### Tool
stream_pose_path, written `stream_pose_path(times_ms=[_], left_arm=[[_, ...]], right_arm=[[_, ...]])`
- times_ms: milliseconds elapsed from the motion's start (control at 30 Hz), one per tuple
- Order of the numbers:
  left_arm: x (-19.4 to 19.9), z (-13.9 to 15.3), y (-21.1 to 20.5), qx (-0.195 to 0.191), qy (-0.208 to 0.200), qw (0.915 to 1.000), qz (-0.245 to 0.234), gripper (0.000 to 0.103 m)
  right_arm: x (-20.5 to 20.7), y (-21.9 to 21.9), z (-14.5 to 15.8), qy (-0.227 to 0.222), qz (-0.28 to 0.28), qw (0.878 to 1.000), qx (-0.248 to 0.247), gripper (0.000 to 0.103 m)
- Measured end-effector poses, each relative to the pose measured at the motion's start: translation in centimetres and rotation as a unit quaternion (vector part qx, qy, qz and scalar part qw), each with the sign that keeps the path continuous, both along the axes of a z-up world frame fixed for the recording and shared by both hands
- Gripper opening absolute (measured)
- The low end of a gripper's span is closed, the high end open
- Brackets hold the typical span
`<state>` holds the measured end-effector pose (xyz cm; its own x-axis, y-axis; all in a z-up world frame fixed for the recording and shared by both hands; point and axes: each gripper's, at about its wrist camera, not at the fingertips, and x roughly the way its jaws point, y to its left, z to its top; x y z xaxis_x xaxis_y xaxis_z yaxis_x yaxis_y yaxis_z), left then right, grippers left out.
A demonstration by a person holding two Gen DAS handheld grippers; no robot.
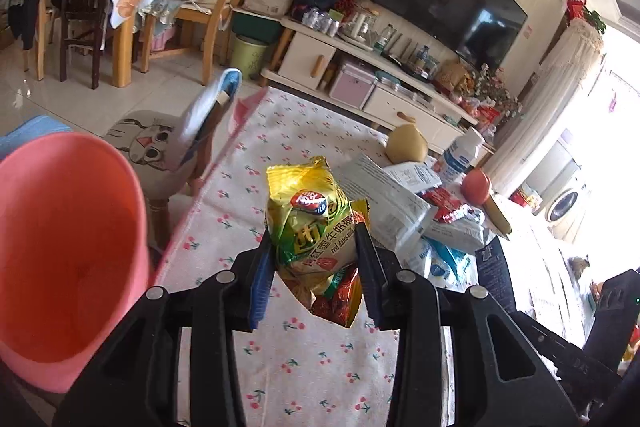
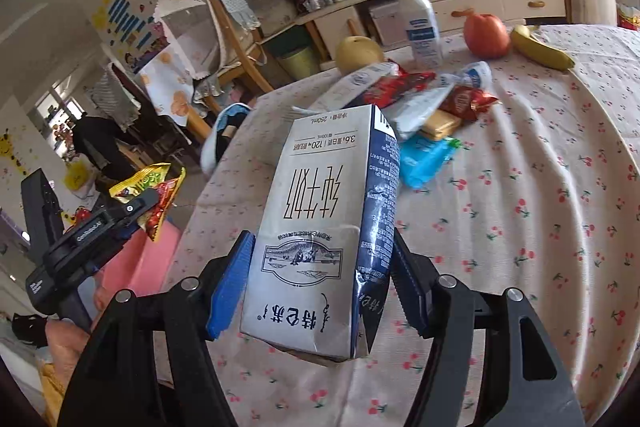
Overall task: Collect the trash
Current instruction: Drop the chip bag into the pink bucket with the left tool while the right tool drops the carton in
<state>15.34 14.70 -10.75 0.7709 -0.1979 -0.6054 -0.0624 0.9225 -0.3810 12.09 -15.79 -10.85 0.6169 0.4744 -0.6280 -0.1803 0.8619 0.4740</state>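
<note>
Wrapper (image 1: 316, 223), yellow-green snack bag with a red torn end, sits clamped between the pads of your left gripper (image 1: 316, 259), lifted clear of the cherry-print tablecloth (image 1: 304, 367). From the right wrist view the same wrapper (image 2: 154, 193) shows at 9 o'clock, pinched in the left gripper (image 2: 138, 217) out past the table edge.

Milk carton (image 2: 320, 227), white face and dark blue side, print upside down to you, stands between the blue pads of your right gripper (image 2: 320, 267). Both pads press its sides; the jaws have closed on it. Its lower end hangs above the cloth (image 2: 520, 227), tilted away from you.

Pink bin (image 1: 68, 259) sits at 9 o'clock of the left view, mouth open toward you, just beside the table edge. A pink patch (image 2: 136, 267) at 8 o'clock in the right view may be the same bin; you cannot tell for certain.

Remaining litter lies in a heap at 1 o'clock of the carton: red wrappers (image 2: 400, 89), a crumpled white packet (image 2: 420, 107), a blue packet (image 2: 424, 159). Beyond the heap, toward 12 to 1 o'clock: pear (image 2: 358, 53), white bottle (image 2: 420, 23) upright, apple (image 2: 486, 35), banana (image 2: 540, 49) touching or just beside the apple.

Stool with a cat cushion (image 1: 148, 143) stands at 10 o'clock in the left view, off the table corner.
</note>
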Motion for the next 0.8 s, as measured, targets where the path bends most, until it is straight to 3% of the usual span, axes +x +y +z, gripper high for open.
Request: stream_pose_path(times_ms=[167, 400, 633, 733, 800], left_arm=[[-1.0, 0.9, 5.7, 0.025, 0.003, 0.9922, 0.122, 0.040], [-2.3, -0.1, 14.6, 0.014, 0.050, 0.9600, 0.275, 0.040], [-2.8, -2.1, 19.4, -0.002, 0.103, 0.9356, 0.338, 0.041], [-2.7, -2.2, 19.9, 0.001, 0.109, 0.9309, 0.349, 0.053], [-2.5, -1.9, 19.8, 0.013, 0.099, 0.9323, 0.348, 0.066]], right_arm=[[1.6, 8.5, 2.3, -0.010, 0.091, 0.995, 0.039, 0.066], [3.8, 21.4, 3.8, -0.008, 0.206, 0.977, 0.051, 0.067], [6.9, 29.1, 1.7, 0.024, 0.240, 0.970, 0.021, 0.068], [7.0, 28.8, 0.6, 0.038, 0.224, 0.973, 0.029, 0.072], [6.7, 27.4, 0.5, 0.031, 0.202, 0.978, 0.028, 0.082]])
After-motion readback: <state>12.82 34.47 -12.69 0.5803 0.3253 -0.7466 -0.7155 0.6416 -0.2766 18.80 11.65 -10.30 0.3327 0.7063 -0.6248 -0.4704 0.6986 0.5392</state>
